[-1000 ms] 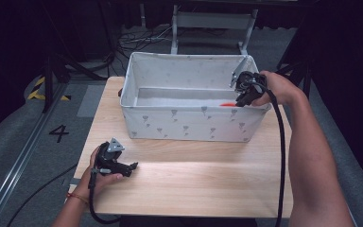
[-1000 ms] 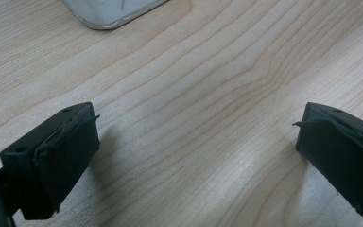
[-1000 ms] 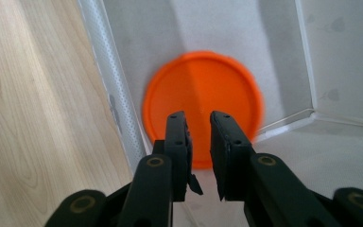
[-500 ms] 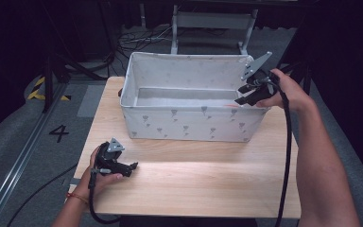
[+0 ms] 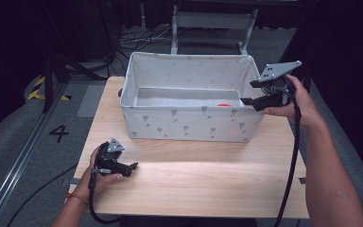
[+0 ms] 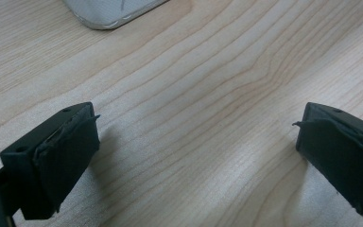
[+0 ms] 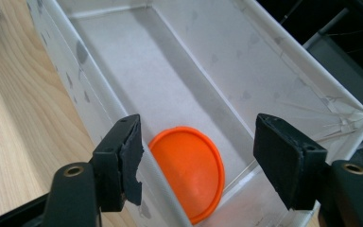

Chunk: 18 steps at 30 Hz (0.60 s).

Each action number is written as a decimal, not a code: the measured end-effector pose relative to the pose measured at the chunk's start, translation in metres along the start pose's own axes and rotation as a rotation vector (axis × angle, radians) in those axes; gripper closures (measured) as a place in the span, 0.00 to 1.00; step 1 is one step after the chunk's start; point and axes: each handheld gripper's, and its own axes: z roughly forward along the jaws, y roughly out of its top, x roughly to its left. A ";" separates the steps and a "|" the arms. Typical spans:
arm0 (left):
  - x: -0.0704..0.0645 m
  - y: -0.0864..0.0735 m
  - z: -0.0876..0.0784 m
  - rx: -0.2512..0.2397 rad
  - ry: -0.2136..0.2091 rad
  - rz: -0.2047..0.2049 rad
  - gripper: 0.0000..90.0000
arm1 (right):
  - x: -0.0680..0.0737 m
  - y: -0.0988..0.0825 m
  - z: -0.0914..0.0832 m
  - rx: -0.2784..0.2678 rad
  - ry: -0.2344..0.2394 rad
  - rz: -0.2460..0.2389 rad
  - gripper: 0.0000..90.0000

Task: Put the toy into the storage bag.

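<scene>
Orange disc (image 7: 188, 171) lies in white fabric bin (image 5: 189, 124), right end. Right gripper (image 5: 249, 100) above bin's right rim, jaws wide, empty. Left gripper (image 5: 131, 166) on wooden table (image 5: 208, 179) before bin, jaws wide, empty.

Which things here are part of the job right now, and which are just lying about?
In the job:
- orange disc, flat on the bin's floor
- white fabric bin
- right gripper, open at the bin's end
- left gripper, open over the table

Lying about:
- cables on the floor behind
- metal frame
</scene>
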 end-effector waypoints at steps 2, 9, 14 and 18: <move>0.000 0.000 0.000 0.000 0.000 0.001 0.01 | 0.003 -0.003 -0.006 -0.031 -0.007 0.005 0.39; 0.000 0.000 0.000 0.000 -0.005 -0.005 0.01 | 0.014 -0.012 -0.018 -0.082 -0.050 0.050 0.38; -0.001 0.000 0.000 0.000 -0.005 -0.006 0.01 | 0.023 -0.021 -0.026 -0.096 -0.054 0.054 0.37; 0.000 0.000 0.000 0.000 -0.004 -0.003 0.01 | 0.027 -0.030 -0.031 -0.107 -0.073 0.065 0.37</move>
